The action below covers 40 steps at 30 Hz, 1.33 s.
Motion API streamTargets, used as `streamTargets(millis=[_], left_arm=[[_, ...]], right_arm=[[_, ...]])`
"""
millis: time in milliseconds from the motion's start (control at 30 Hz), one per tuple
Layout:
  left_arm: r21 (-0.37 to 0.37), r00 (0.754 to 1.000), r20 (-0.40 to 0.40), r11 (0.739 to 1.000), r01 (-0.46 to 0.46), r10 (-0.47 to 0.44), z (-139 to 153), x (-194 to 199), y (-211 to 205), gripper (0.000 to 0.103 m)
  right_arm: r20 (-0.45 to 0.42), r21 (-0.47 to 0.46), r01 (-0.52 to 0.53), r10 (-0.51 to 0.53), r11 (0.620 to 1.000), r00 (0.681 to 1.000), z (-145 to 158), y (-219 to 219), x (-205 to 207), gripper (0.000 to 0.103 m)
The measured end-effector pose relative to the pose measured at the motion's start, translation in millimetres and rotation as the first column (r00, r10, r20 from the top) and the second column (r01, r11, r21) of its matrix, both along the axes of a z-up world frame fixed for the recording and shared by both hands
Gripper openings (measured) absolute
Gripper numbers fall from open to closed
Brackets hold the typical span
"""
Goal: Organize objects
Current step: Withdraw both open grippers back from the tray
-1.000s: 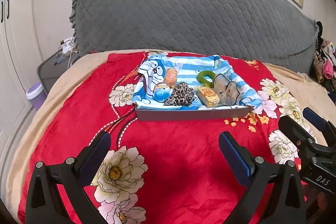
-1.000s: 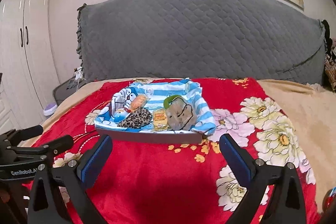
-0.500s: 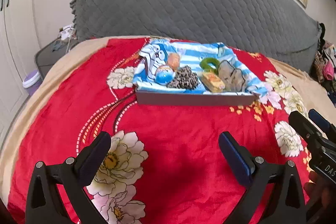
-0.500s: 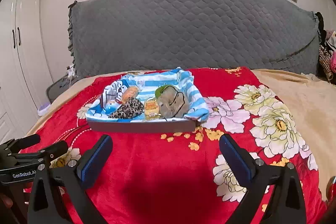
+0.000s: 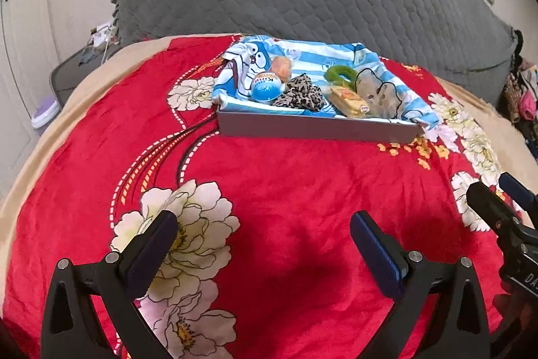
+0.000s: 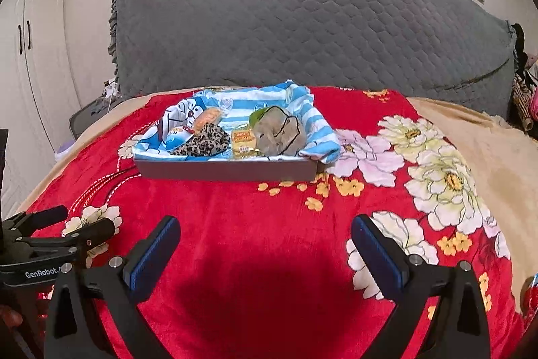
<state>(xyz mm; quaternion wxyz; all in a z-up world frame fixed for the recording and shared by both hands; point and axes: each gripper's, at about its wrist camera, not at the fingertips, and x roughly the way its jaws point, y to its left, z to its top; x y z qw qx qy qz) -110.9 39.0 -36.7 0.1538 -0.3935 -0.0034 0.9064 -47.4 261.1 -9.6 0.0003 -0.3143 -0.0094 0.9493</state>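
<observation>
A grey tray (image 5: pixel 312 128) (image 6: pixel 225 170) sits on the red floral blanket, lined with a blue striped cartoon cloth (image 5: pixel 312 58) (image 6: pixel 316 120). In it lie a blue egg-shaped toy (image 5: pixel 267 86) (image 6: pixel 178 135), an orange bun (image 5: pixel 281 65), a leopard-print scrunchie (image 5: pixel 301 93) (image 6: pixel 205 140), a yellow snack packet (image 5: pixel 348 96) (image 6: pixel 243 139), a green ring (image 5: pixel 338 73) and a grey pouch (image 5: pixel 378 93) (image 6: pixel 279 132). My left gripper (image 5: pixel 264 244) and right gripper (image 6: pixel 265 244) are open and empty, well short of the tray.
A grey quilted headboard (image 6: pixel 302 32) stands behind the bed. A beige blanket (image 6: pixel 487 150) covers the right side. A dark side table (image 5: pixel 77 69) and white wardrobe (image 6: pixel 30 63) are at left. Clothes (image 5: pixel 521 86) hang at far right.
Both views have tilted down and drawn a little closer, so the tray sits higher in frame in the left wrist view. Both grippers stay open and empty.
</observation>
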Motion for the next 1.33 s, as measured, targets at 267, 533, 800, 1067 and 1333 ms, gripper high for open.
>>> streamTargets(millis=[267,533,800,1067,1333], left_arm=[[-0.022,1.000,-0.020,1.000,0.005,-0.006,2,6,2,0.102],[-0.025,1.000,-0.006,1.000,0.004,-0.004,-10,8,0,0.102],[-0.037,1.000,0.001,0.999,0.012,-0.012,-19,9,3,0.102],[-0.036,1.000,0.003,0.999,0.020,-0.020,-22,9,5,0.102],[-0.036,0.999,-0.023,0.999,0.026,-0.027,-19,10,7,0.102]], right_arm=[[0.062,0.004,0.020,-0.020,1.000,0.998,-16,2,4,0.102],[0.112,0.011,0.033,-0.034,0.999,0.993,-33,5,4,0.102],[0.106,0.023,0.019,-0.021,1.000,0.994,-38,2,7,0.102],[0.112,0.035,0.010,-0.014,0.999,0.994,-39,-1,7,0.102],[0.120,0.038,0.019,-0.024,0.999,0.993,-40,1,5,0.102]])
